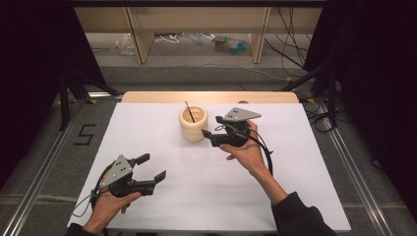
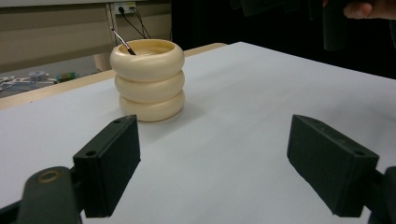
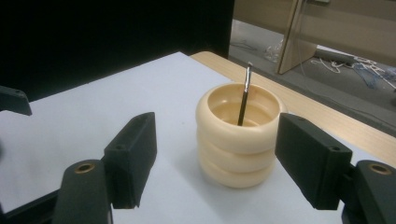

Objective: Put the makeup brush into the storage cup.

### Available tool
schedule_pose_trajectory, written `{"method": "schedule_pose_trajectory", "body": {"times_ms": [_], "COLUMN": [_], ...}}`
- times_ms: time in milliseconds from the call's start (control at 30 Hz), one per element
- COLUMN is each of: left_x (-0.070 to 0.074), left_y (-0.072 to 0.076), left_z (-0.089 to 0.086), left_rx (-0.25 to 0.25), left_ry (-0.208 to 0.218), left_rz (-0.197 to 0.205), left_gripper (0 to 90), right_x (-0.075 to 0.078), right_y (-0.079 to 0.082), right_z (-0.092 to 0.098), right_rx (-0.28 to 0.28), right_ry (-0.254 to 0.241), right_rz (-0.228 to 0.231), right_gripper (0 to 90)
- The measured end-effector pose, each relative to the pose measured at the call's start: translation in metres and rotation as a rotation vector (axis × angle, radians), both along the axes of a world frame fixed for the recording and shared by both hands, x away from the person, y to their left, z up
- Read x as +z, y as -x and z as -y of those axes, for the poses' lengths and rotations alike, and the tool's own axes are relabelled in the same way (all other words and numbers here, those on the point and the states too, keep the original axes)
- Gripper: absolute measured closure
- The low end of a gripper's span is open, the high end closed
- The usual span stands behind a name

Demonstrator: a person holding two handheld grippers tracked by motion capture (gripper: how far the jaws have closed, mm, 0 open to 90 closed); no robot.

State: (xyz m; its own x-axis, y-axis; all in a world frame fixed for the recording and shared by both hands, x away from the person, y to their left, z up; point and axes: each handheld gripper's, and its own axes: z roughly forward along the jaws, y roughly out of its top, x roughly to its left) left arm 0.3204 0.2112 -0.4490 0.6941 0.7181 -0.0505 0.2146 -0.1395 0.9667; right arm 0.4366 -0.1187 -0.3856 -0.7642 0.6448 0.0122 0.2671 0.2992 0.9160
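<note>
A cream ribbed cup point(image 1: 193, 126) stands on the white table top point(image 1: 290, 187), towards the back middle. A thin dark stick point(image 1: 190, 112) leans inside it. My right gripper point(image 1: 212, 129) is open, just right of the cup, jaws pointing at it and apart from it. In the right gripper view the cup point(image 3: 238, 140) with the stick point(image 3: 243, 98) sits between and beyond the open jaws of the right gripper point(image 3: 215, 163). My left gripper point(image 1: 151, 167) is open and holds nothing near the front left. The left gripper view has the cup point(image 2: 149, 81) well ahead of the left gripper point(image 2: 215, 163).
A wooden strip point(image 1: 211, 96) edges the table's far side. Beyond it lie floor cables point(image 1: 290, 54) and shelf legs point(image 1: 140, 39). Metal rails point(image 1: 44, 162) run along both sides. Bare white surface spreads between the two grippers and at the right.
</note>
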Motion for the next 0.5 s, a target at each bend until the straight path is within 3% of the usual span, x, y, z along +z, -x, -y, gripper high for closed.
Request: {"method": "schedule_pose_trajectory", "body": {"times_ms": [33,167,333,500], "left_x": [0.0,0.0,0.0,0.0], "left_y": [0.0,0.0,0.001,0.0], "left_z": [0.0,0.0,0.001,0.0], "left_rx": [-0.001,-0.004,0.001,-0.003], "left_ry": [-0.001,-0.004,0.003,-0.005], "left_rz": [0.0,0.003,-0.003,0.003], "left_gripper": [17.3,17.3,17.3,17.3], "right_x": [-0.001,-0.004,-0.003,-0.005], "right_y": [0.001,0.008,0.016,0.022], "right_z": [0.002,0.008,0.014,0.02], "right_rx": [-0.004,-0.004,-0.013,-0.014], "right_ry": [-0.003,-0.015,-0.023,-0.038], "right_rz": [0.019,0.001,0.023,0.016], "right_gripper": [30.3,30.3,30.1,29.8]}}
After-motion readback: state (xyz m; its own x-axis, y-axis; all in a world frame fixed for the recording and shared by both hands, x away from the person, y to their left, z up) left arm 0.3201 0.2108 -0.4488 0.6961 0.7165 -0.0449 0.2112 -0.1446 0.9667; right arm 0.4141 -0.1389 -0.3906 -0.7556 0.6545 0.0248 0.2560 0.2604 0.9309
